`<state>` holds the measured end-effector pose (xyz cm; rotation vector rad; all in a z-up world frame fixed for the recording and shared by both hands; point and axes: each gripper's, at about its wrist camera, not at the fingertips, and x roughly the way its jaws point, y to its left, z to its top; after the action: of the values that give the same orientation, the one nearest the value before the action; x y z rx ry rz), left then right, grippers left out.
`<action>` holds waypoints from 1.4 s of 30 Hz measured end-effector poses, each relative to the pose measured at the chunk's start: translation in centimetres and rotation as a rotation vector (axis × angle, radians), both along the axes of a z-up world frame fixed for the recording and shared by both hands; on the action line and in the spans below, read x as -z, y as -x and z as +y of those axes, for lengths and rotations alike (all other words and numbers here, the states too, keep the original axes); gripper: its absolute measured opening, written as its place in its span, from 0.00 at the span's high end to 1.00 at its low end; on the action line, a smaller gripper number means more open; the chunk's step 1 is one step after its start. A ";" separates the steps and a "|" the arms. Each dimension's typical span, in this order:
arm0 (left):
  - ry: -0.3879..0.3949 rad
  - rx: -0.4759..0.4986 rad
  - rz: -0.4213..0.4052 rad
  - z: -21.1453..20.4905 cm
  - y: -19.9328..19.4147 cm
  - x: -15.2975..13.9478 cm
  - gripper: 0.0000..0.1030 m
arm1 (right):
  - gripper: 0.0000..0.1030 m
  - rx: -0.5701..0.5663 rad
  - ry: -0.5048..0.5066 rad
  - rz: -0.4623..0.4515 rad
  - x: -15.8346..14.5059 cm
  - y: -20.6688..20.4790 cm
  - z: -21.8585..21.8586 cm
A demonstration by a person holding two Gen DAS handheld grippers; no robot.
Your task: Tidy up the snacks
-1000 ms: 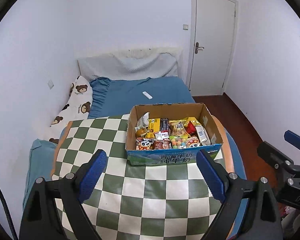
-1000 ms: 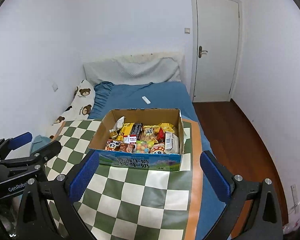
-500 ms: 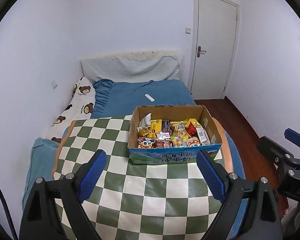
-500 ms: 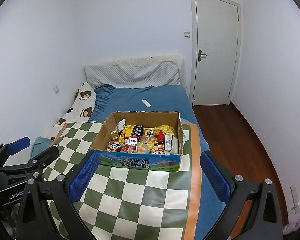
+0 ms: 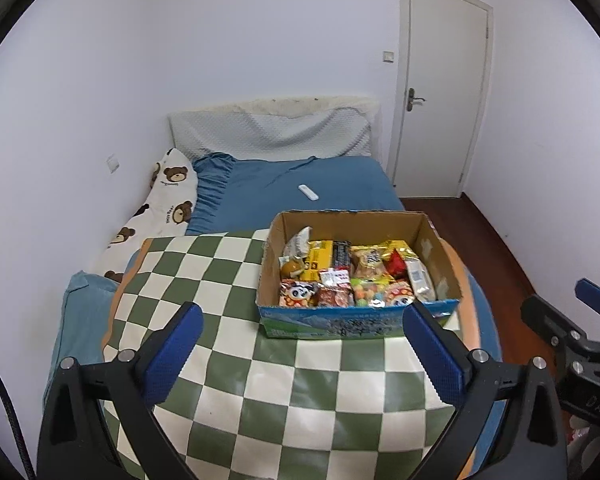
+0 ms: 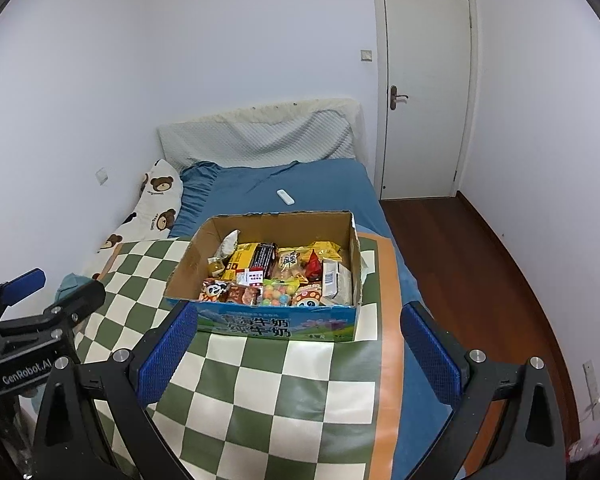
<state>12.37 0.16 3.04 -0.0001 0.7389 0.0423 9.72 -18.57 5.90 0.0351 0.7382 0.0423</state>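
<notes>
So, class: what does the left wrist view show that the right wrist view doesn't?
Only the left wrist view: the right claw from the side, at the right edge. Only the right wrist view: the left claw from the side, at the left edge, and a wall socket low on the right. Both share the snack box on the checkered cloth, the white remote on the blue bed, and the closed door.

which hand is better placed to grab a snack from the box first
Probably the right: its tool, open and empty, lines up with the box of snacks. The left tool, still opening, sits off to the box's left.
</notes>
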 end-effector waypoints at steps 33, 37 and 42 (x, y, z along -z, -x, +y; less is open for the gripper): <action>-0.014 -0.020 0.159 -0.1 -8.7 6.7 0.00 | 0.00 0.026 0.035 0.108 7.3 -10.2 0.2; -0.010 -0.018 0.163 -0.1 -8.8 6.7 0.00 | 0.00 0.022 0.034 0.108 7.3 -10.3 0.1; -0.007 -0.015 0.159 -0.2 -8.8 6.6 0.01 | 0.00 0.031 0.032 0.110 7.5 -10.1 0.1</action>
<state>21.14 0.00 -3.59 0.0046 0.8981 0.0602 19.84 -18.52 -1.61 0.0180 0.8475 -0.0011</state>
